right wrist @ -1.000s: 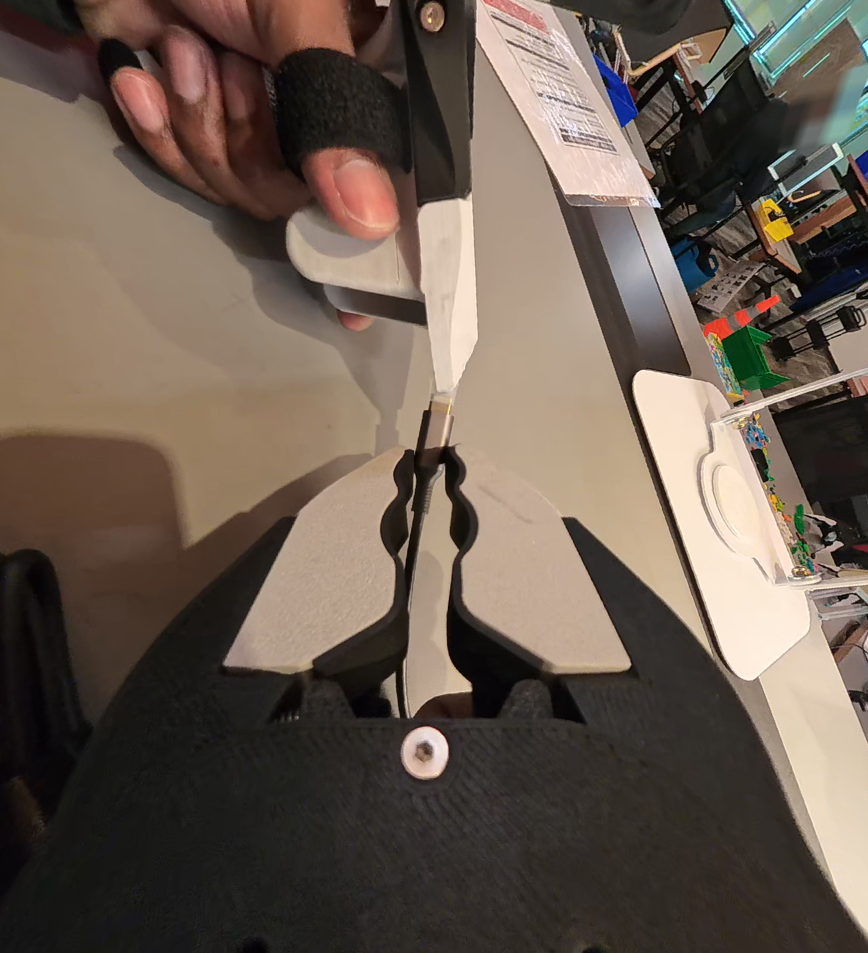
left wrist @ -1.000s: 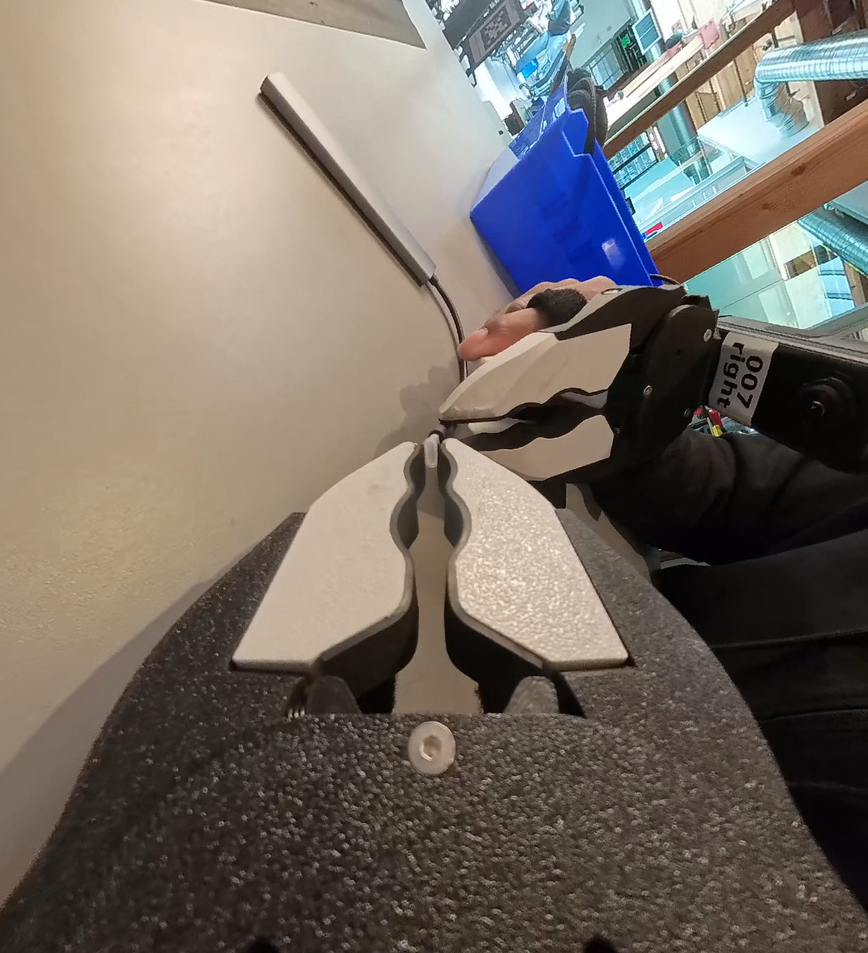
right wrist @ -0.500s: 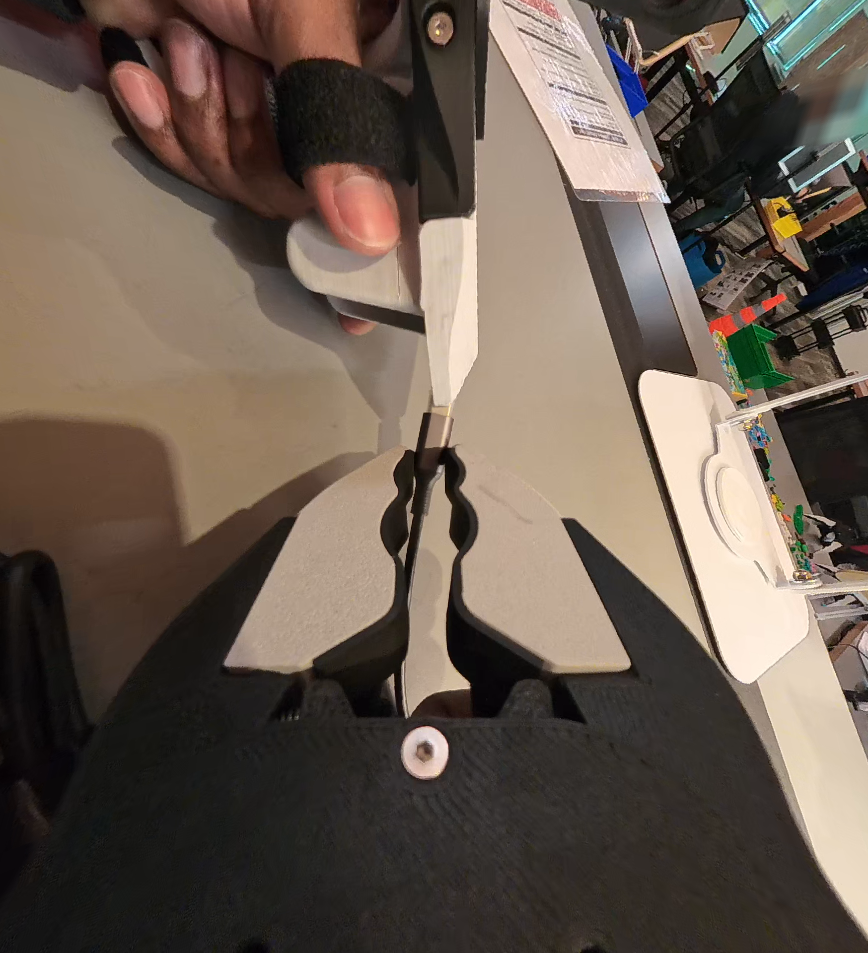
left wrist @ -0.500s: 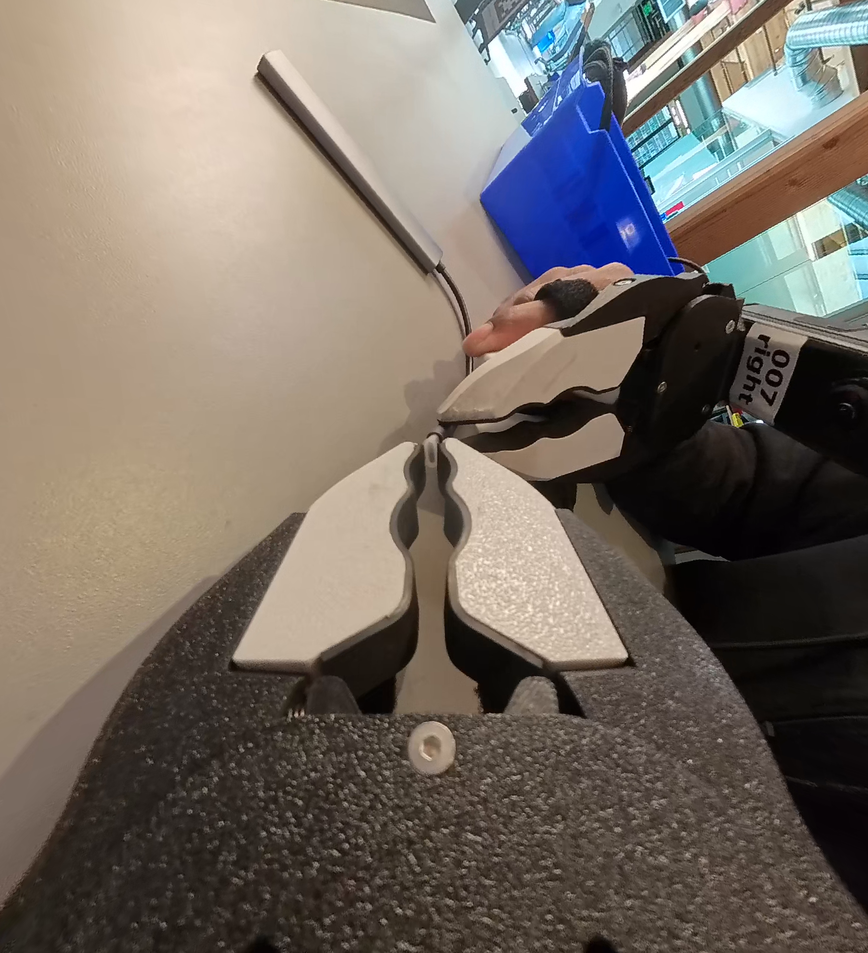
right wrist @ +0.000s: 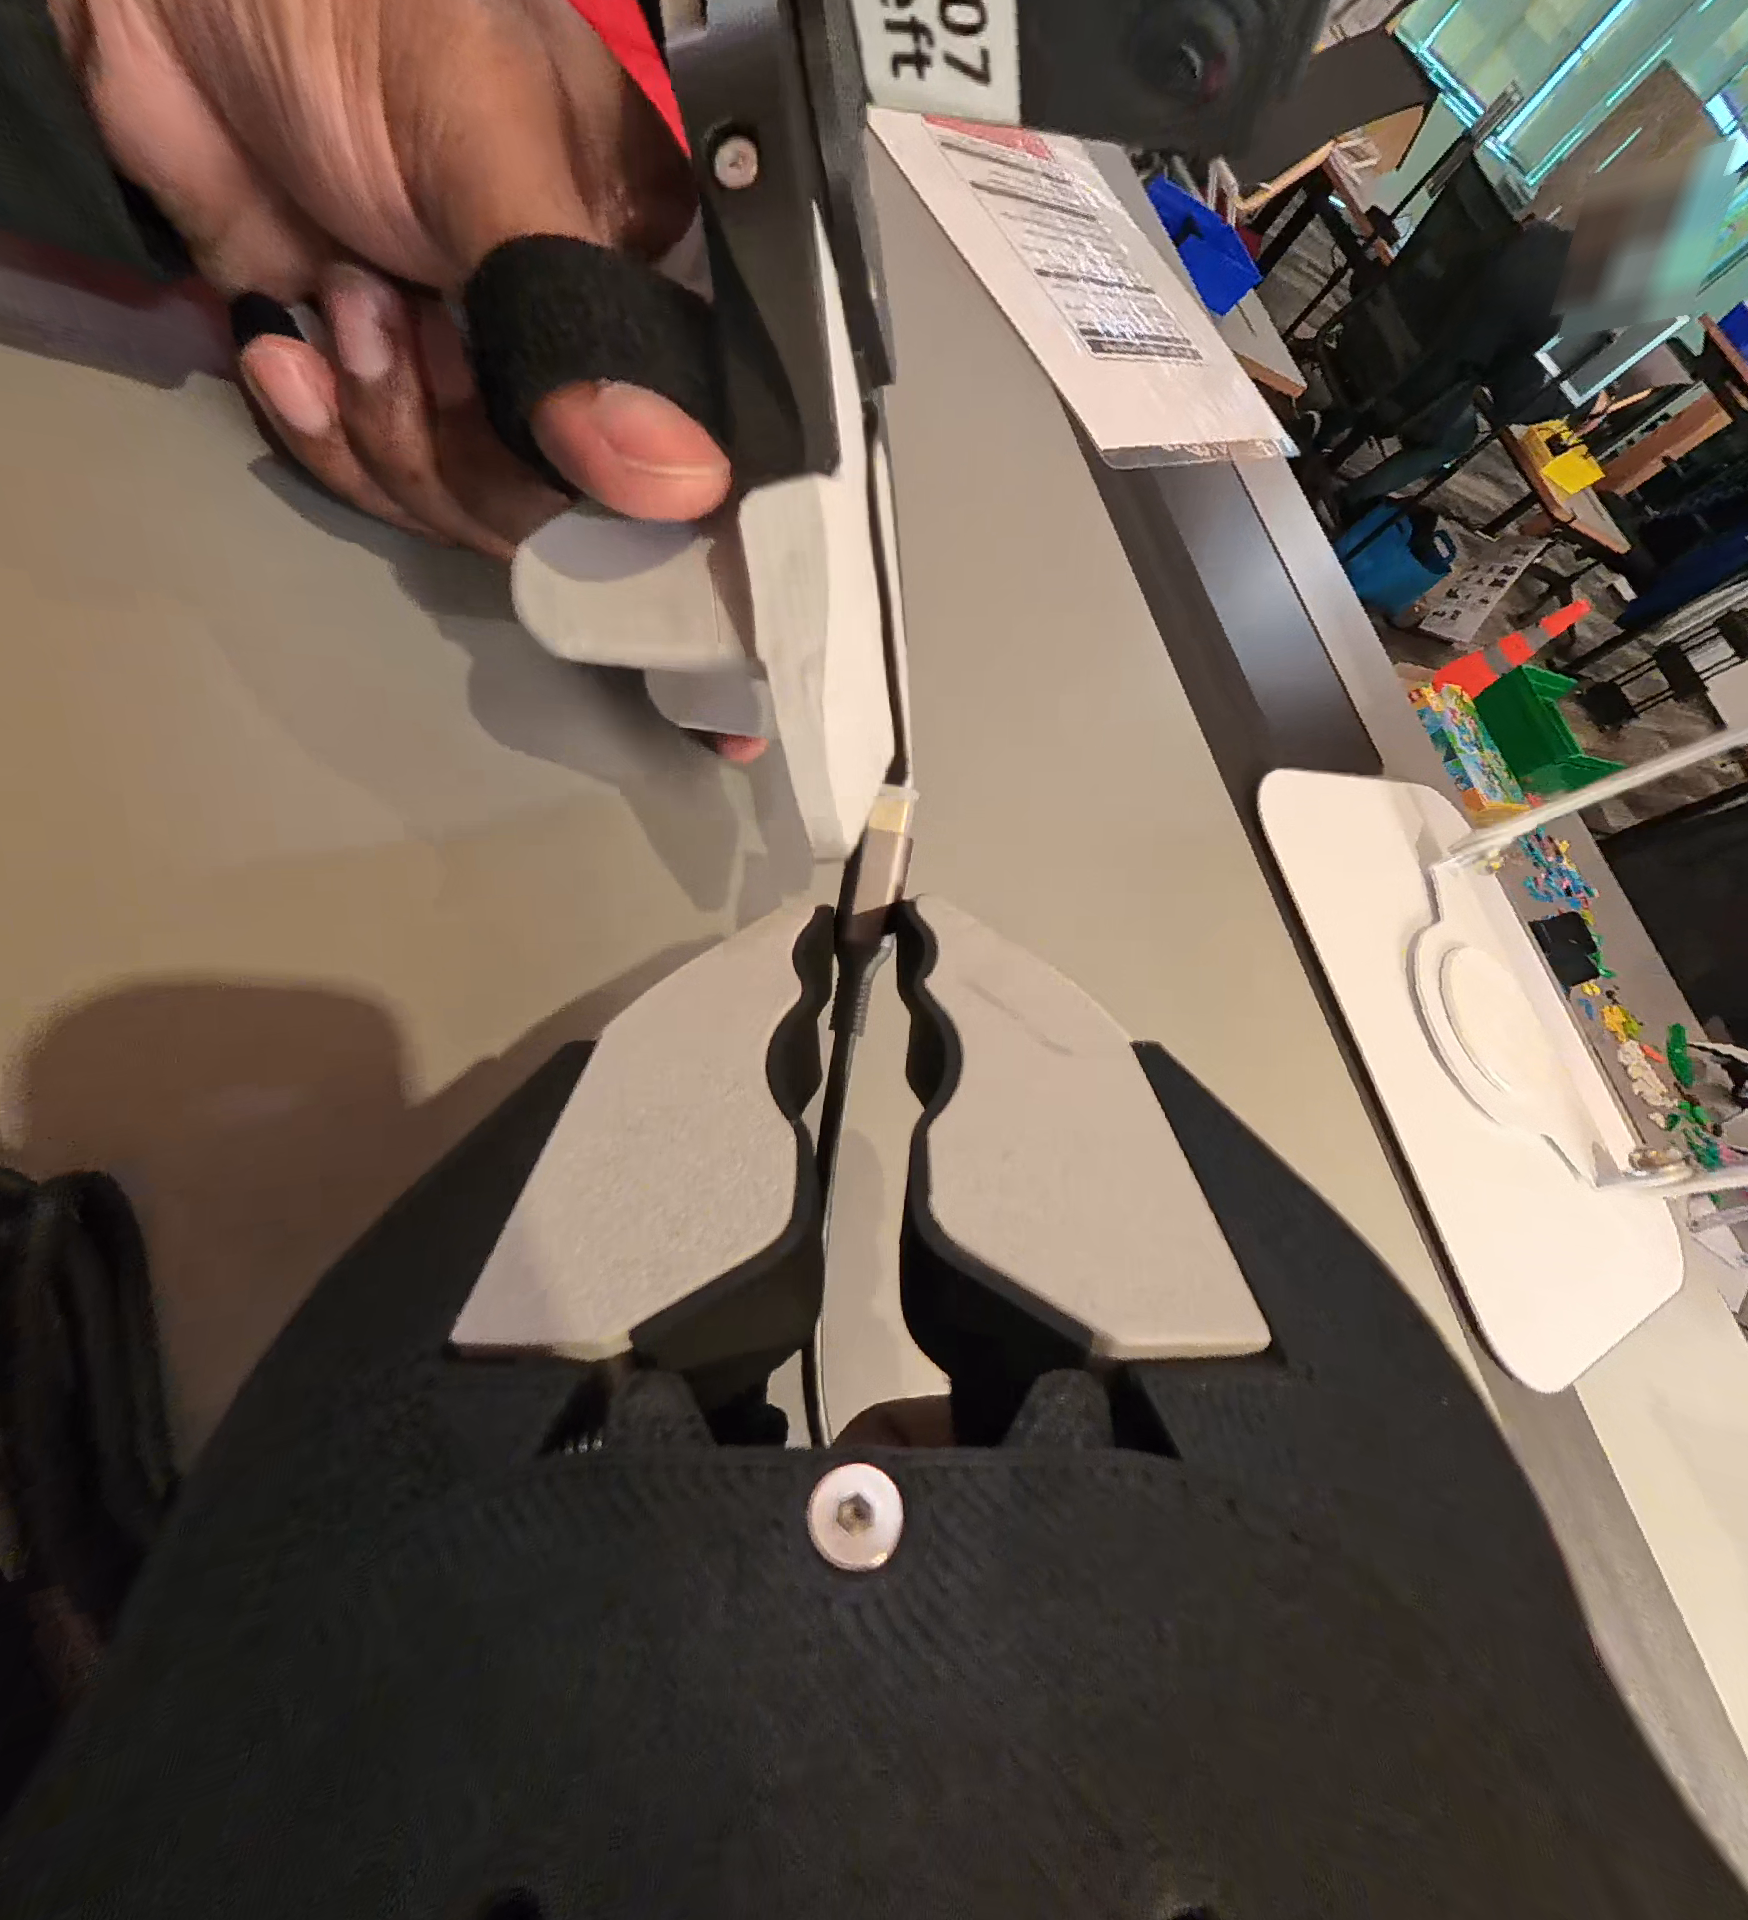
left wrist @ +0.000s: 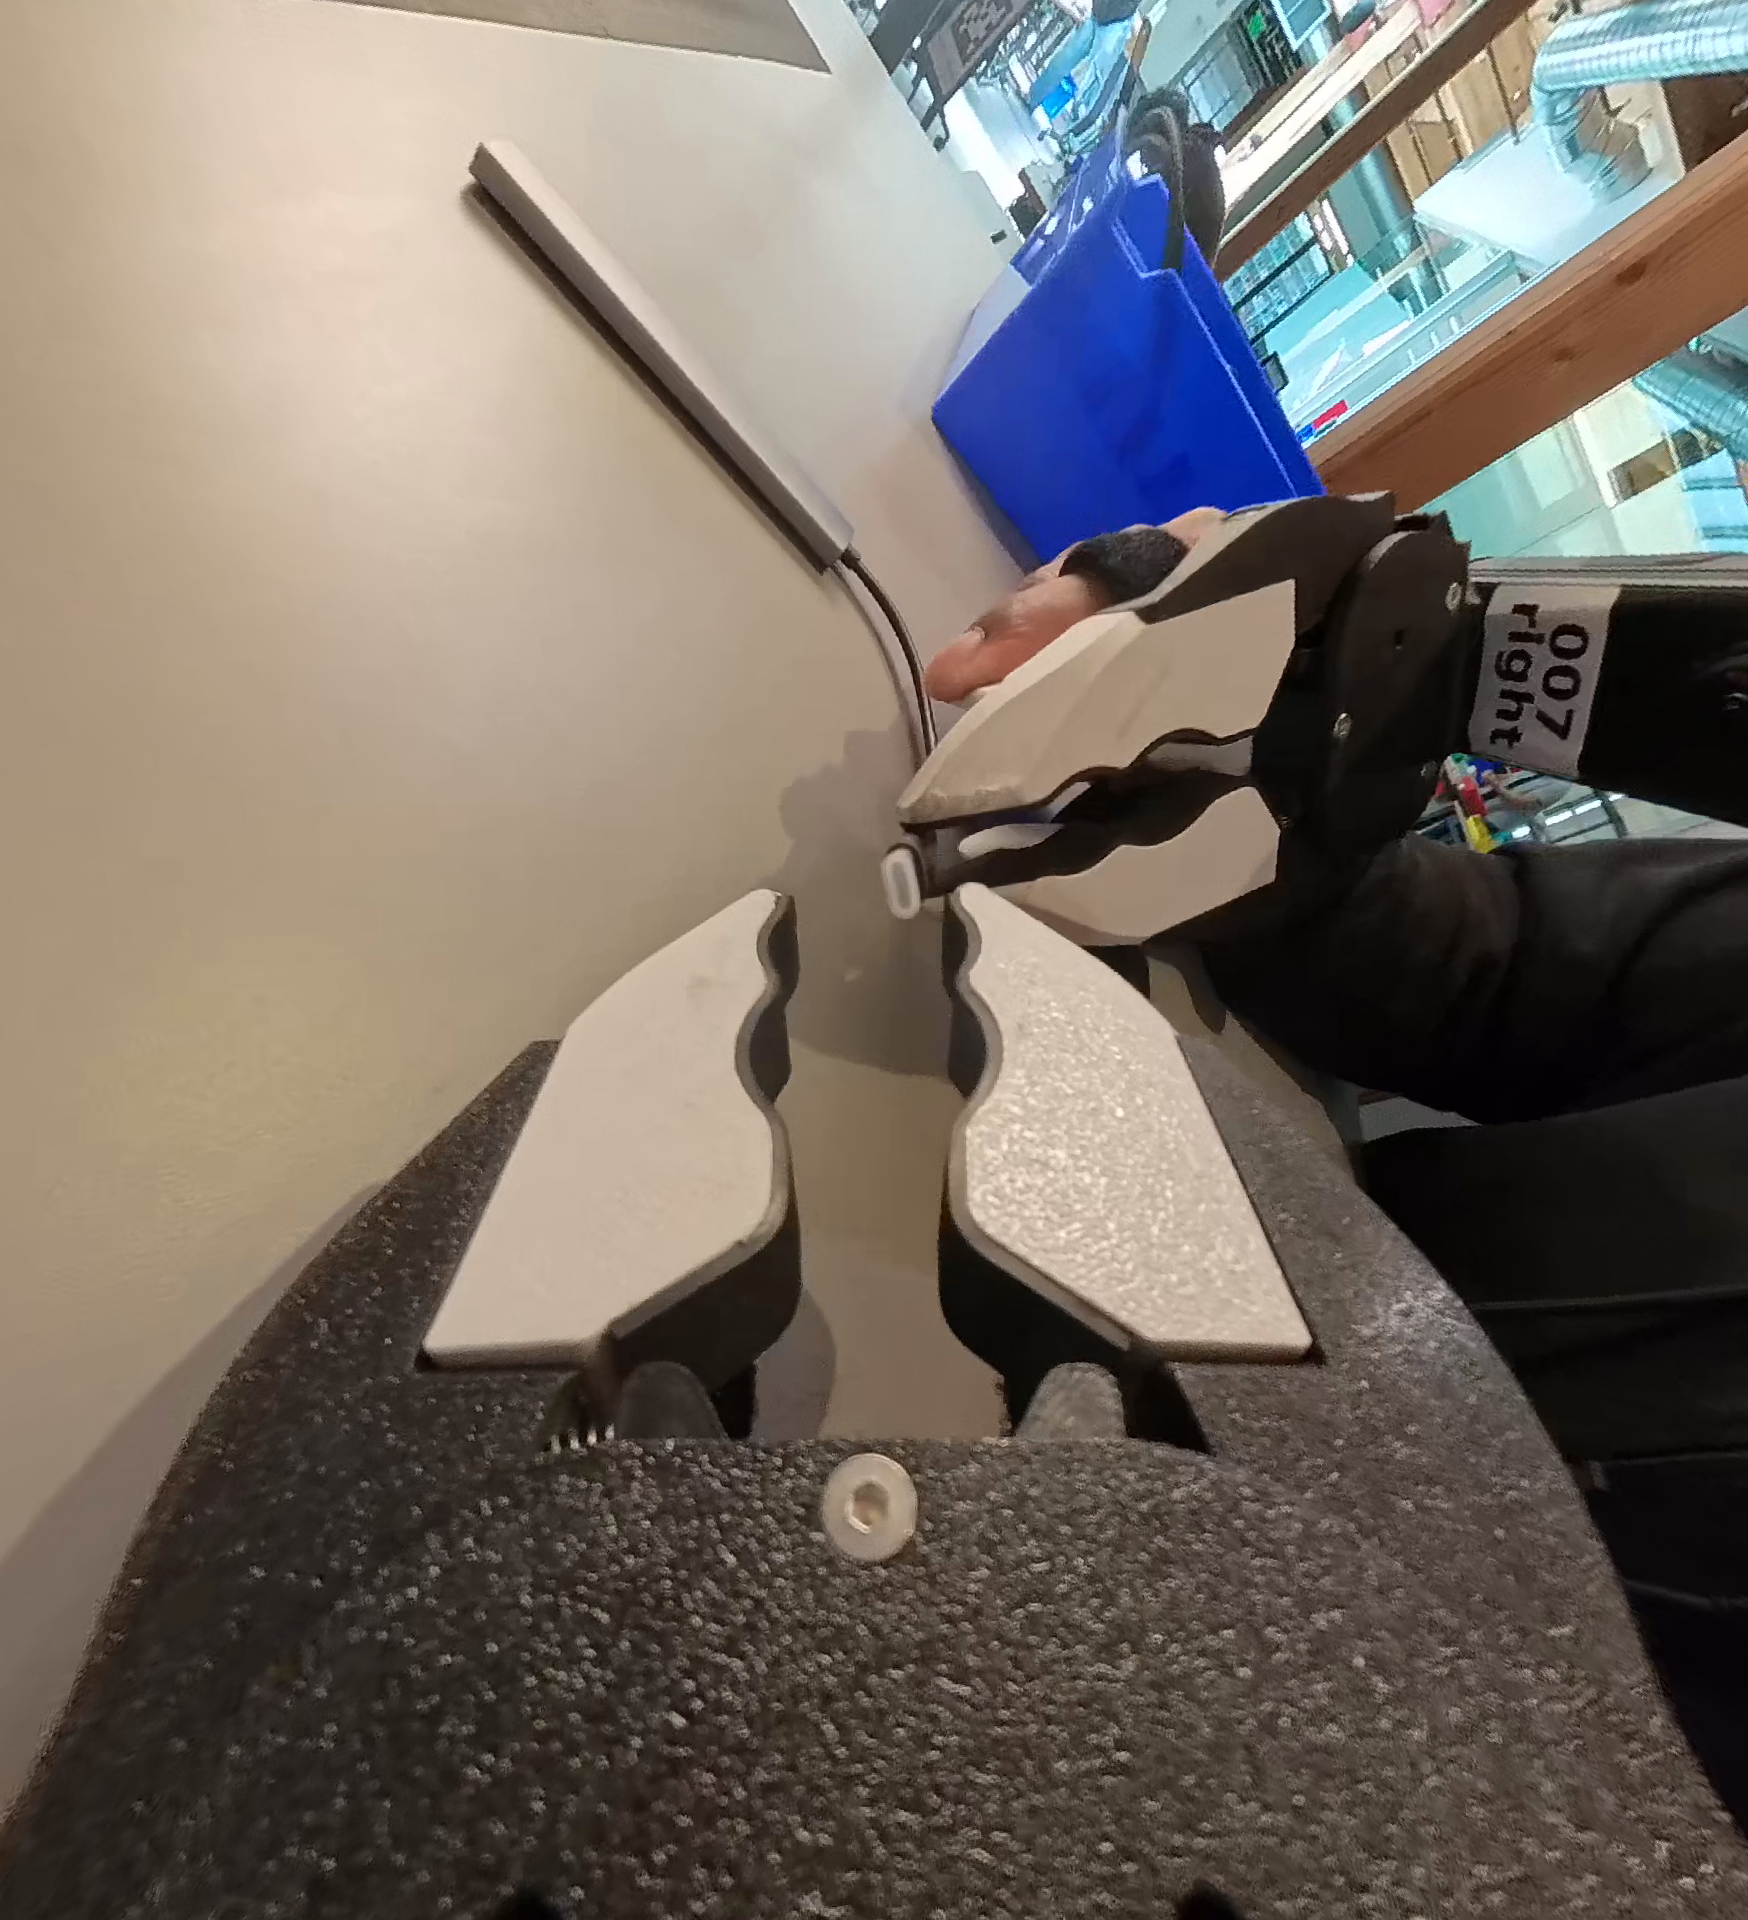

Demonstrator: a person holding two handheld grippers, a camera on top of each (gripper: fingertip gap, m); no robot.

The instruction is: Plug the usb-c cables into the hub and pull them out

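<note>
Right gripper (right wrist: 865,914) is clamped on a cable plug (left wrist: 901,881), metal tip exposed just ahead of its fingertips. Left gripper (left wrist: 868,912) stands parted and empty, beside that plug. The hub (left wrist: 657,343) lies well ahead on the table (left wrist: 278,623). Judged step: carrying plug; next, align with a port.

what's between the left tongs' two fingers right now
Nothing: bare beige table shows through the gap between the open left tongs in the left wrist view.

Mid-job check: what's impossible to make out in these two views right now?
- Hub, left wrist view: ports too small and edge-on to see.
- Cable, right wrist view: its run is hidden behind the right gripper body.
- Plug tip, right wrist view: the left gripper overlaps it.
</note>
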